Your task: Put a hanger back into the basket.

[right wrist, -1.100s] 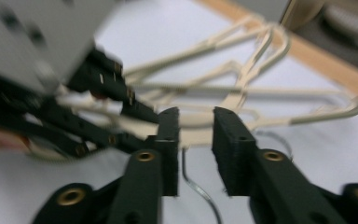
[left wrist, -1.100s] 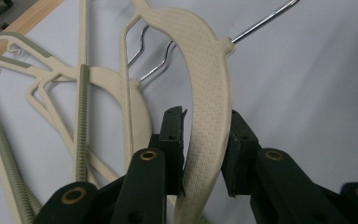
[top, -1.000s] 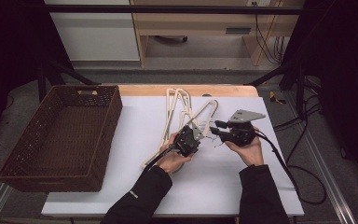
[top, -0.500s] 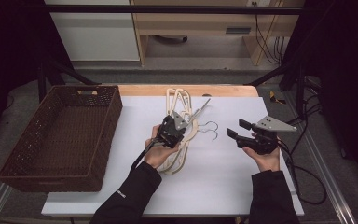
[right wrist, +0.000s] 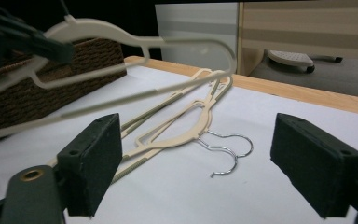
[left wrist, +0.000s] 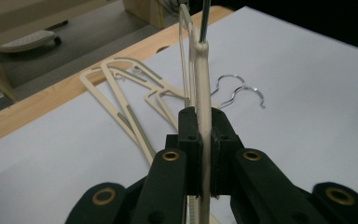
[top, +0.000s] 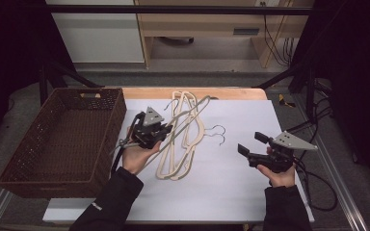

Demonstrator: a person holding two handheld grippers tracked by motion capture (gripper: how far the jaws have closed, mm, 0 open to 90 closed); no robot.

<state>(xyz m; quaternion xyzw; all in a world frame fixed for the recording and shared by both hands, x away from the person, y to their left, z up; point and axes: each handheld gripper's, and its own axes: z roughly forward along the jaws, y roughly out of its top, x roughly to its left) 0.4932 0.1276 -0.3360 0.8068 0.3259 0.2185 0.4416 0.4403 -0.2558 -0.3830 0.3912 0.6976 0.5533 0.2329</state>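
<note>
My left gripper is shut on a cream plastic hanger and holds it tilted above the table; its pads clamp the hanger's thin edge. Two or more similar hangers lie in a loose pile on the white table top, with their wire hooks pointing right. My right gripper hovers to the right of the pile. Its jaws have just been opening and now stand wide, with nothing between the pads. Past them I see the lifted hanger and the lying pile.
A dark woven basket stands at the table's left, just beside my left hand. A wooden strip runs along the table's far edge. Black cables trail off the right side. White table top lies bare in front of the pile.
My left gripper has carried the hanger up and left, toward the basket. My right hand has drawn away to the right and its jaws have spread wide.
</note>
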